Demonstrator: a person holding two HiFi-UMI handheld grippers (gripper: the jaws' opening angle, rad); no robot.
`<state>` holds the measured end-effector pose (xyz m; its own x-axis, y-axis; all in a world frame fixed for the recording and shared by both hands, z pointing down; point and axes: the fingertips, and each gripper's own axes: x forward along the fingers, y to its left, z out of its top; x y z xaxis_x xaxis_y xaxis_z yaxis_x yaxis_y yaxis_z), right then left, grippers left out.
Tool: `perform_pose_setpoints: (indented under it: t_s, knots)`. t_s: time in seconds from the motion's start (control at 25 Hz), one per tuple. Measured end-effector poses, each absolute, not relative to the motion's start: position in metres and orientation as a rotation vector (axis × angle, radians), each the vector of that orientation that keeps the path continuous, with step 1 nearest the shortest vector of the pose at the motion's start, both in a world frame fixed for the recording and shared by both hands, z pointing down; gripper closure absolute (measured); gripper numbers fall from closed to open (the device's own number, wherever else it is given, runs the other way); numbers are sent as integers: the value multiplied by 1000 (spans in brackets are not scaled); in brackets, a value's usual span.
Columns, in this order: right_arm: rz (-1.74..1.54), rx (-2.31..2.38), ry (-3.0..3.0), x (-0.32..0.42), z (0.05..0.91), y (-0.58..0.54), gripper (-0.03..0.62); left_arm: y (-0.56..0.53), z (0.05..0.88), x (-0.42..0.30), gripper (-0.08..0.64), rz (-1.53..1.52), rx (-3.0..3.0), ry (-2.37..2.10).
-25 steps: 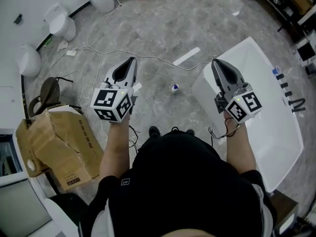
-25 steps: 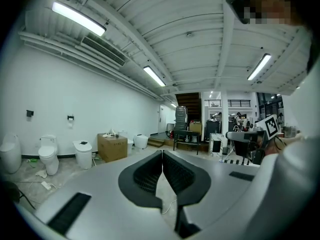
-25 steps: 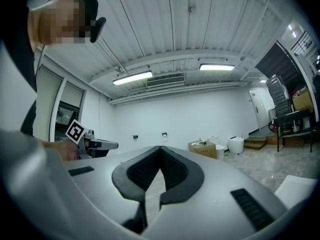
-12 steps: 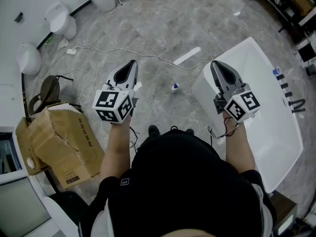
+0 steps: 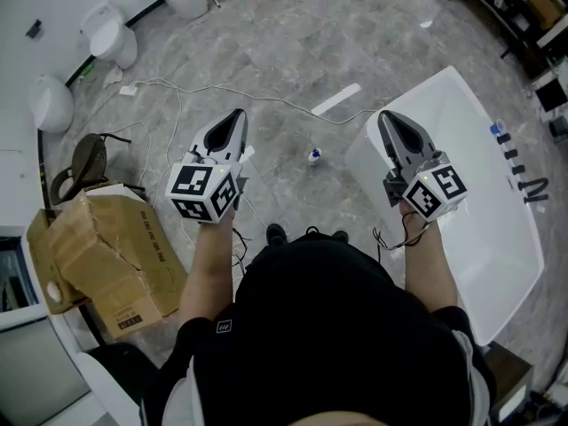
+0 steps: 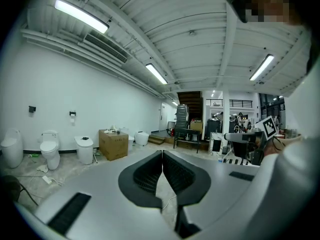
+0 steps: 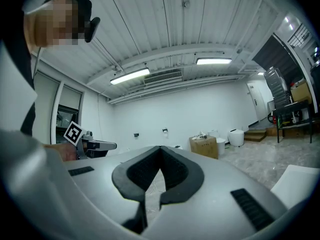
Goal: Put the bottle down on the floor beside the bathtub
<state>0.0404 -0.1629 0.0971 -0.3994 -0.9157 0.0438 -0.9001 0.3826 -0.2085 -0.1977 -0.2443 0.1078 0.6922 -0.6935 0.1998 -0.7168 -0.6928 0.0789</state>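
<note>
Below us in the head view, the small bottle [image 5: 314, 157] sits on the grey marbled floor [image 5: 293, 34], just beside the near corner of the white bathtub [image 5: 497, 238]. It is too small for us to tell whether it stands upright. We hold the left gripper [image 5: 238, 113] and the right gripper [image 5: 385, 114] out in front, one to each side of the bottle and well apart from it. Neither touches it. A torn cardboard box [image 5: 102, 256] lies at our left, a white cable [image 5: 213, 91] trails across the floor, and white toilets [image 5: 111, 41] line the far wall.

Looking along the left gripper in its own view, we see its dark ribbed pads pressed together at the tip, with nothing between them. Beyond them are the toilets, a closed brown carton [image 6: 113, 143] and the other gripper out at the right.

Looking along the right gripper in its own view, we see its pads likewise meeting at the tip, empty. The left gripper shows at the left with its marker cube, and a corner of the bathtub at the lower right.
</note>
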Motion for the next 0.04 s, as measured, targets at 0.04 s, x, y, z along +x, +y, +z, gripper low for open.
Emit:
perform_pose_setpoints:
  t_s: [0.04]
  knots:
    - [-316, -1681, 2542, 39, 97, -162, 565, -244, 109, -199, 543, 234, 2748, -1152]
